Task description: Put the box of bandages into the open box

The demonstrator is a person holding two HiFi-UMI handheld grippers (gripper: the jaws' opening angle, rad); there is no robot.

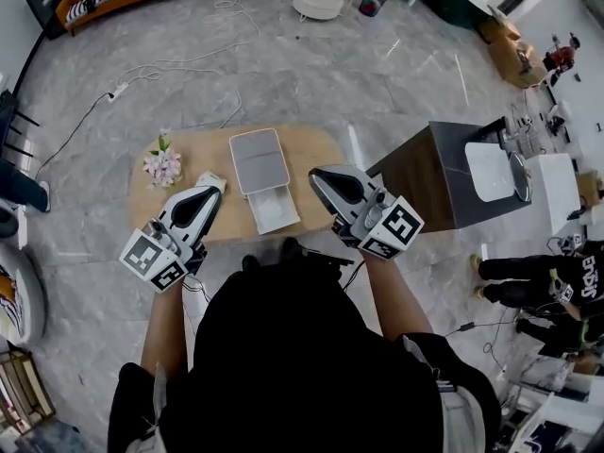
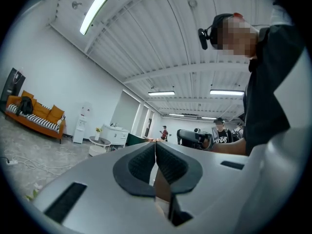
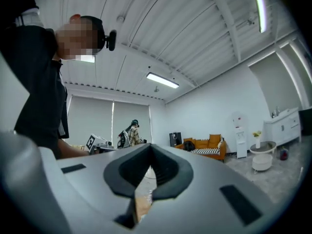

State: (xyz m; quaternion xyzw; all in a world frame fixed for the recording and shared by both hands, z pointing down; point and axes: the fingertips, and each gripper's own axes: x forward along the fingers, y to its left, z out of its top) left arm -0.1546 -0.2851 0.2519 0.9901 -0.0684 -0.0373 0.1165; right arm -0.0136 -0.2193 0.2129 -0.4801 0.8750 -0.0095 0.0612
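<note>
The open box [image 1: 260, 161] lies in the middle of a low wooden table [image 1: 316, 149], its grey lid folded back and its white base [image 1: 275, 210] toward me. I see no separate box of bandages in any view. My left gripper [image 1: 215, 182] hangs over the table's front left, just left of the open box, with its jaws shut and empty. My right gripper [image 1: 314, 174] is at the box's right side, also shut on nothing. Both gripper views tilt upward at the ceiling, where the left gripper [image 2: 155, 147] and right gripper [image 3: 149, 150] show their pads meeting.
A small bunch of pink flowers [image 1: 162, 166] sits at the table's left end. A dark cabinet [image 1: 434, 182] with a white item [image 1: 489, 170] stands right of the table. A cable [image 1: 160, 69] trails over the floor behind. A person [image 1: 538, 286] stands at the far right.
</note>
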